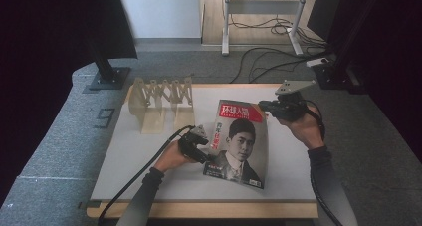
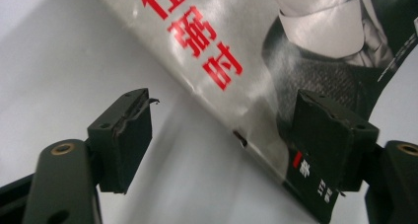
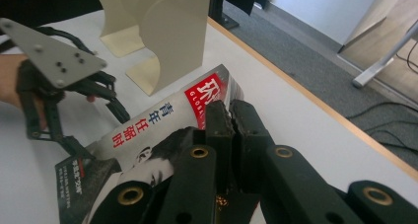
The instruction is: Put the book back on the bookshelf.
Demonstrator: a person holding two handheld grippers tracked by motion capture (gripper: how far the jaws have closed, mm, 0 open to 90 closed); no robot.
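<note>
Glossy portrait-cover magazine (image 1: 241, 142) is being clamped by the right gripper (image 1: 263, 105); left gripper (image 2: 224, 135) jaws, apparently untouching, are being held apart around its spine.

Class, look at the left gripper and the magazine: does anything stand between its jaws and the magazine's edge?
Nothing visible does. The left gripper has its jaws open astride the magazine spine edge, with bare table beneath. The rack stands apart, farther back.

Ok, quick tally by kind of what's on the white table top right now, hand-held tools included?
Magazines: 1, the magazine, tilted up off the table.
Beige folding racks: 1, the rack, standing at the far left.
Tools: 2, the left tool open at the magazine's lower left edge, the right tool shut on its top right corner.
Total: 4.
</note>
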